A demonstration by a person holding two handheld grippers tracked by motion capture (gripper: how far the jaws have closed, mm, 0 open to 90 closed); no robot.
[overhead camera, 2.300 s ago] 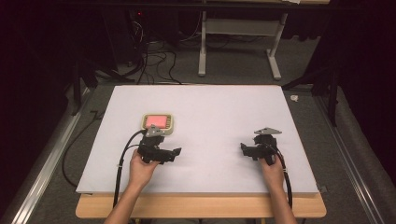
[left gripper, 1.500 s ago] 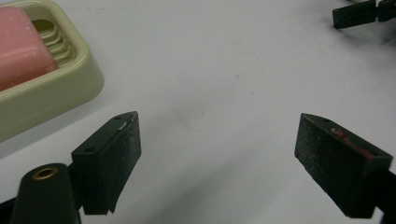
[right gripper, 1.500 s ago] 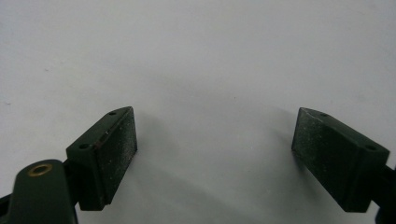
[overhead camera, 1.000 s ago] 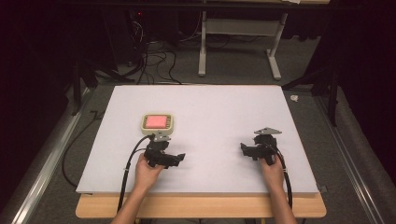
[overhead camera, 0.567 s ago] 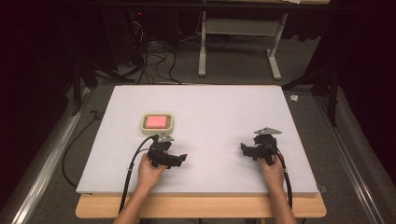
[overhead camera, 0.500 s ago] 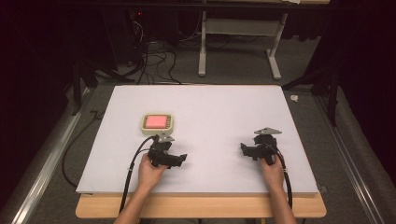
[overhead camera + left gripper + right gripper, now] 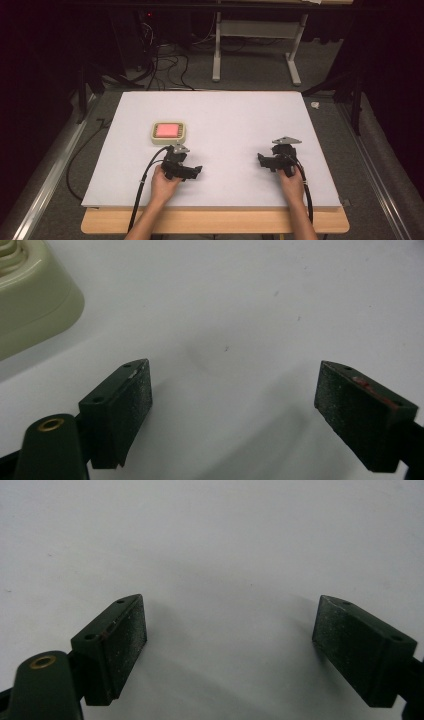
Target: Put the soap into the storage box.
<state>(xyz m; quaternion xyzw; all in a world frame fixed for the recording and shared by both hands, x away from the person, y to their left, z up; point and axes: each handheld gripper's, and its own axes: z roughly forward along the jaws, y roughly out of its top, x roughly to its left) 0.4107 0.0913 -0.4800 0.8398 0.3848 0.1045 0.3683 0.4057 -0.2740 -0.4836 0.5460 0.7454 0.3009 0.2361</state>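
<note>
1. While the cream box with the pink top sits untouched on the white bench, left of centre, I judge the work barely begun.
2. My left tool rests on the near side of the box, close to it, jaws apart and empty. My right tool lies well apart to the right, jaws also spread and empty.
3. Left to do, by my reckoning: reach the box and close on it.
4. High view gives the layout. Left gripper view adds the box's rounded corner, off to the left of the pads. Right gripper view confirms bare bench between its pads.
</note>
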